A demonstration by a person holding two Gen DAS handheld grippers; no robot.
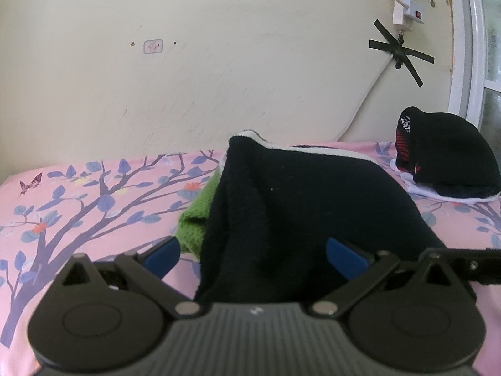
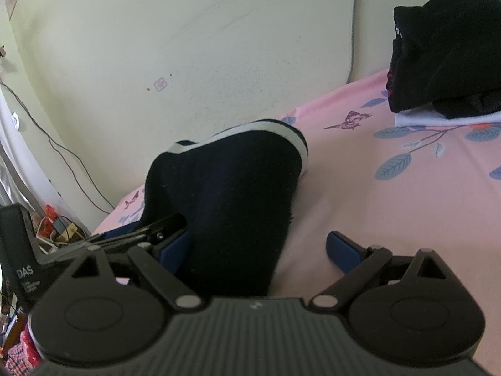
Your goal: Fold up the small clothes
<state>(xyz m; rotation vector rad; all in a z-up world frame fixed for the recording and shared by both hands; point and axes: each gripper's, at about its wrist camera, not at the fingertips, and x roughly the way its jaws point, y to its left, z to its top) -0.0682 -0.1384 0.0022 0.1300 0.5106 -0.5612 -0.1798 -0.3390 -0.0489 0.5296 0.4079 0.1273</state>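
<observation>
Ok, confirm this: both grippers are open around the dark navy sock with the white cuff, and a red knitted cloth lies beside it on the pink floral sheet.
Wrong colour: the knitted cloth is green, as the left wrist view shows. Otherwise right: left gripper and right gripper open around the navy sock on the pink sheet.

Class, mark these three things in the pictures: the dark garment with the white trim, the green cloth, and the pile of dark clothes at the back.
dark garment [image 1: 297, 206], left wrist view, on its broad front face.
green cloth [image 1: 200, 216], left wrist view, on its exposed fold.
pile of dark clothes [image 2: 454, 50], right wrist view, on its black top layer.
</observation>
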